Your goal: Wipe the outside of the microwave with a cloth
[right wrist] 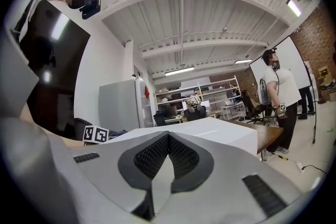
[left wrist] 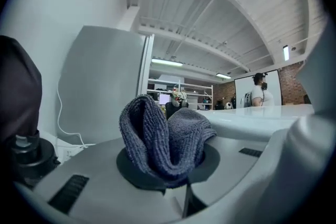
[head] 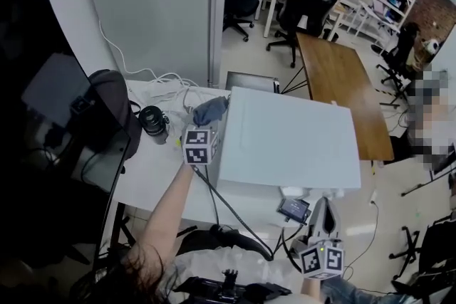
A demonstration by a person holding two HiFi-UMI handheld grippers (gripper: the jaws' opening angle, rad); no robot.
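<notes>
The white microwave (head: 285, 139) stands in the middle of the head view, seen from above. My left gripper (head: 205, 123) is at its left side near the top edge, shut on a blue-grey knitted cloth (head: 210, 110). In the left gripper view the cloth (left wrist: 163, 139) bulges up in a fold from between the jaws, with the microwave's top (left wrist: 262, 118) just to the right. My right gripper (head: 324, 218) hangs in front of the microwave's near right corner, shut with nothing in it. In the right gripper view its pads (right wrist: 181, 157) meet, and the microwave (right wrist: 210, 131) lies ahead.
A black camera lens (head: 152, 121), a black bag (head: 107, 110) and white cables (head: 164, 82) lie on the desk left of the microwave. A small black device (head: 293, 208) sits at its front. A grey partition (head: 157, 3) stands behind, a wooden table (head: 342, 82) to the right. A person (right wrist: 278, 97) stands further off.
</notes>
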